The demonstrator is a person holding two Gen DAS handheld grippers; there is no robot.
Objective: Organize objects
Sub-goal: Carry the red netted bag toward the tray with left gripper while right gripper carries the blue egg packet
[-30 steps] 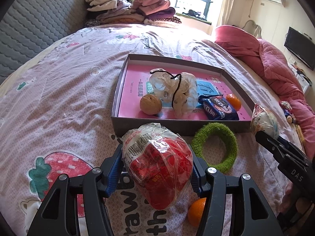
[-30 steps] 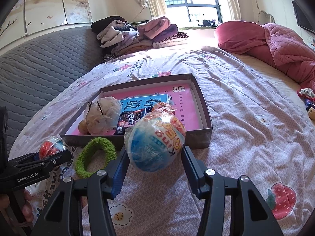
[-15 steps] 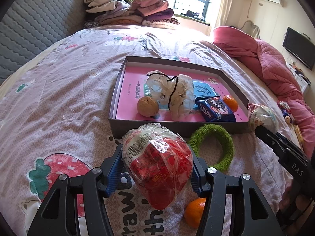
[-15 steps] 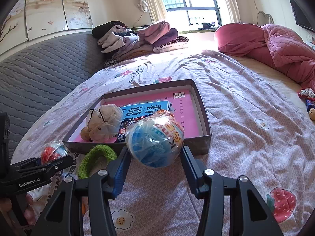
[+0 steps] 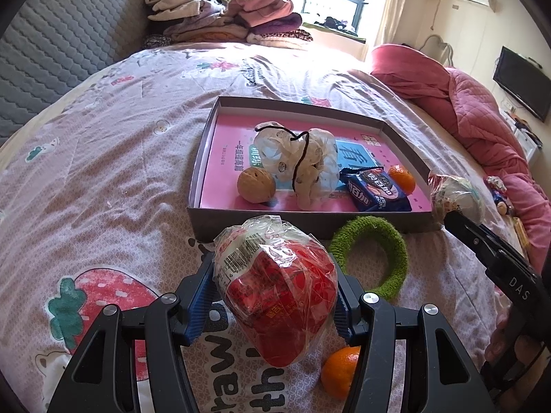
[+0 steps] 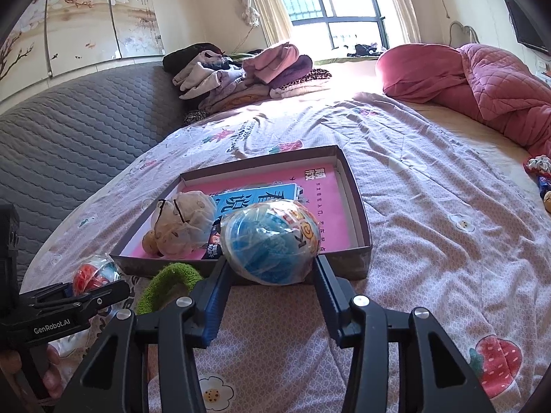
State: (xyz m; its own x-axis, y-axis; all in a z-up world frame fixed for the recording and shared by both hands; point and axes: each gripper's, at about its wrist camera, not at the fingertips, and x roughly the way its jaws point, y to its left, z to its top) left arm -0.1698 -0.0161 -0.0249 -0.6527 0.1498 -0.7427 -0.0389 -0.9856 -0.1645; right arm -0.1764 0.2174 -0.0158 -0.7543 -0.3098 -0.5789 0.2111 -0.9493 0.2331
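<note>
Red wrapped snack [image 5: 279, 289] is clamped by the left gripper [image 5: 275, 297]; blue wrapped ball [image 6: 270, 241], by the just-tightening right gripper [image 6: 272, 270], near the box [image 6: 365, 237].

Folded clothes [image 6: 248, 75] piled far ahead of the jaws, window [image 6: 330, 10] beyond them, pink quilt [image 6: 482, 82] heaped ahead to the right, grey headboard [image 6: 75, 137] left, television [image 5: 521, 82] far right.

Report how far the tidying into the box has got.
Done: the box holds a walnut, a cloth bag, a biscuit packet and an orange. In hand: left hand-held gripper grips a red egg; right hand-held gripper, jaws just closing, grips a blue egg. Left: green ring and a second orange on the bed.
</note>
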